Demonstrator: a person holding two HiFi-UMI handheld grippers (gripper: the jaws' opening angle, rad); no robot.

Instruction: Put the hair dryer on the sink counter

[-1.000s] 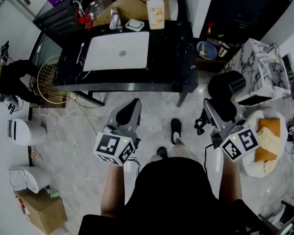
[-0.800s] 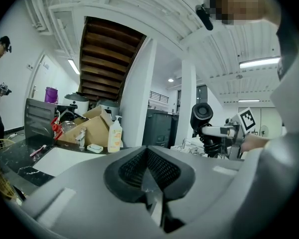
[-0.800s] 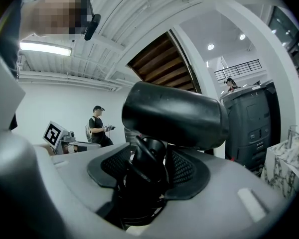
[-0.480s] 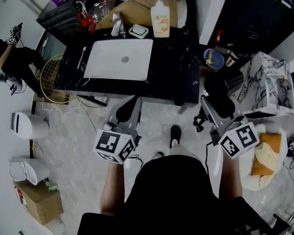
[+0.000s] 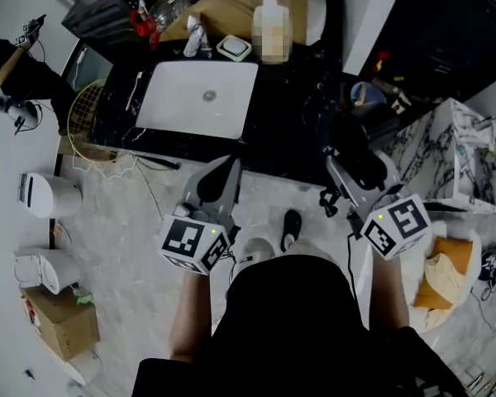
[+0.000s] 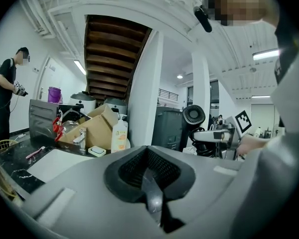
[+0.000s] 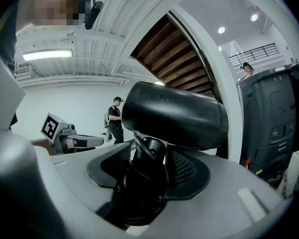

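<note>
Currently: sink counter (image 5: 302,110) lies ahead of you, with bare dark top right of its white basin (image 5: 198,98); aim there. Hair dryer (image 7: 174,116) is held aloft near the counter's front right corner, not yet down. Barrel crosswise, roughly level, grilled end toward left gripper (image 6: 149,180), whose jaws are together, empty. Handle runs down into right gripper (image 7: 147,168), clamped on it. Lay the barrel flat before you release

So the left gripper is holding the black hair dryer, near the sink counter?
Not the left: the right gripper holds the hair dryer by its handle, as the right gripper view shows. The left gripper is shut and empty.
</note>
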